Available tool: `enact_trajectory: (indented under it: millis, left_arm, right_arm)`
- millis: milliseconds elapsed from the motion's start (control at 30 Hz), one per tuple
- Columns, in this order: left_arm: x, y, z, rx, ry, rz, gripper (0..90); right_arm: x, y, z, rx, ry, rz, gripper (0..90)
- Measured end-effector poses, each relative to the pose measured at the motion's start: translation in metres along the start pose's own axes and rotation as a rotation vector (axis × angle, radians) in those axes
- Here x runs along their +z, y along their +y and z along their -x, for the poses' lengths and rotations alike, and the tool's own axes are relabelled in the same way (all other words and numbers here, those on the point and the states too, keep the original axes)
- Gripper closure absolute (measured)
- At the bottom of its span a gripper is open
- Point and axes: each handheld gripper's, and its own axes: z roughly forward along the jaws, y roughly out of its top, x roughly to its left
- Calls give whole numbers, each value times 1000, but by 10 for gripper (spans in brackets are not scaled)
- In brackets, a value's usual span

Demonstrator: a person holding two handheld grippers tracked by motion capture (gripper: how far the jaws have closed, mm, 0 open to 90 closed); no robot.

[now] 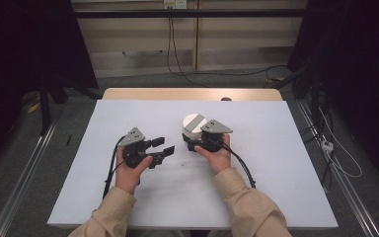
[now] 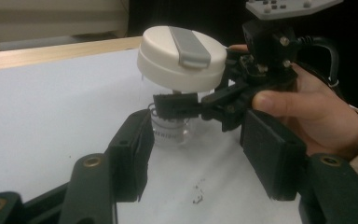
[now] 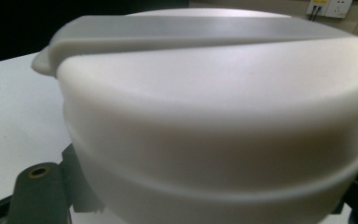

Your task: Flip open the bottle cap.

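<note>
Clear jar, under white lid: short dark printed line on glass wall, left gripper view; letters too blurred to read. Lid top and grey tab: blank, no print. No other legible text, brand, number or sign in any view.

We see a white-topped rectangular desk with a pale wooden far edge on a grey carpeted floor. Black curtains flank both sides. A beige panelled wall stands behind, with black cables hanging from a wall socket.
</note>
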Motion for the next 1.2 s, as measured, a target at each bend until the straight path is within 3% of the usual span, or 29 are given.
enact_trajectory:
  millis: [800, 1067, 1200]
  left_arm:
    - [39, 24, 1, 15, -35, -51, 753]
    - [46, 25, 0, 19, -30, -88, 885]
    - [49, 24, 0, 22, -17, -99, 900]
  right_arm:
    - [0, 0, 0, 5, 3, -3, 186]
    - [0, 0, 0, 5, 2, -3, 186]
    - [0, -1, 0, 5, 2, -3, 186]
